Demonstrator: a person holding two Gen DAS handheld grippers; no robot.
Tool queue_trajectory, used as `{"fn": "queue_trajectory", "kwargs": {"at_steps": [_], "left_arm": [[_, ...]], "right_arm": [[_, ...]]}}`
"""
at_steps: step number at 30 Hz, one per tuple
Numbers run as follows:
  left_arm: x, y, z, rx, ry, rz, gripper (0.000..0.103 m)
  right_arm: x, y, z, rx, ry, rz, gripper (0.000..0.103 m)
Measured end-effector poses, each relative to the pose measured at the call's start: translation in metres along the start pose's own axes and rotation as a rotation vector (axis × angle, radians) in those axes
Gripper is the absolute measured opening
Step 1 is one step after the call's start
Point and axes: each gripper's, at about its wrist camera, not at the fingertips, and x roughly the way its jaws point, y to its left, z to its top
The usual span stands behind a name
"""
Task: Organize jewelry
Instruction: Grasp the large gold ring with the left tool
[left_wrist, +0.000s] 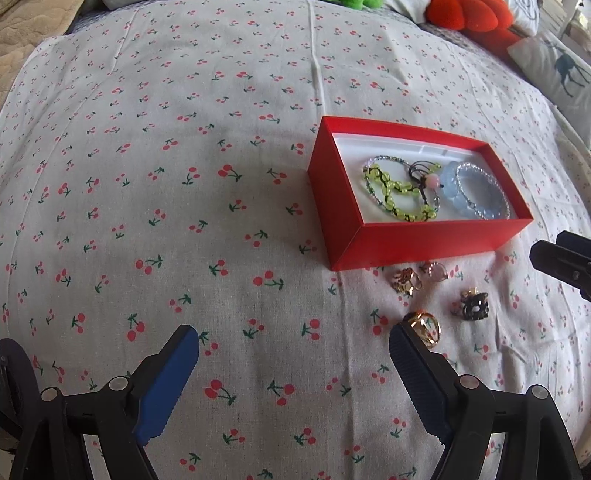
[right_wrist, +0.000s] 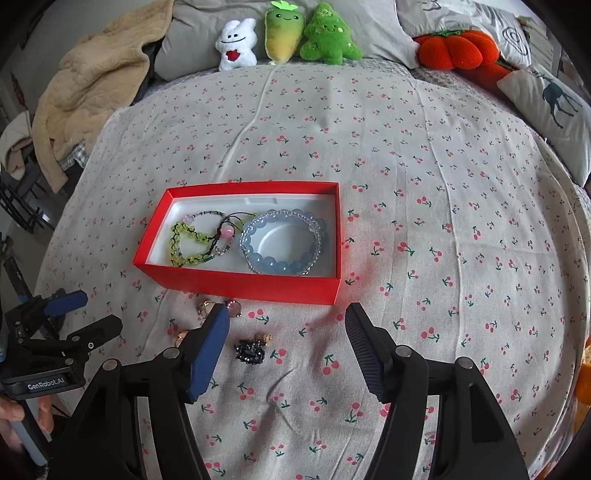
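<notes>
Four rings lie loose on the cherry-print cloth (right_wrist: 443, 184) just in front of the red box (right_wrist: 236, 282): a black ring (right_wrist: 251, 350), a gold ring (left_wrist: 424, 326), a flower ring (left_wrist: 406, 280) and a pink-stone ring (left_wrist: 437, 271). The black ring sits between the fingers of the right gripper (right_wrist: 286, 343), nearer its blue pad; the jaws stand apart, gripping nothing. The left gripper (left_wrist: 293, 363) is also spread wide and empty, its right finger just beside the gold ring. Inside the box's white lining lie a green bead bracelet (right_wrist: 188, 243), a thin dark-beaded one, a cord with a pink bead (right_wrist: 227, 232), and blue bead bracelets (right_wrist: 284, 245).
</notes>
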Motion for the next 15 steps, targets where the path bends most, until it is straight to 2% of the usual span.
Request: {"fn": "queue_trajectory", "kwargs": {"at_steps": [10, 15], "left_arm": [[0.014, -0.012, -0.026, 0.071, 0.048, 0.02, 0.088], [0.018, -0.028, -0.035, 0.128, 0.016, -0.045, 0.087]], "right_arm": [[0.002, -0.01, -0.029, -0.035, 0.053, -0.055, 0.069], [0.007, -0.011, -0.04, -0.041, 0.087, -0.072, 0.069]]}}
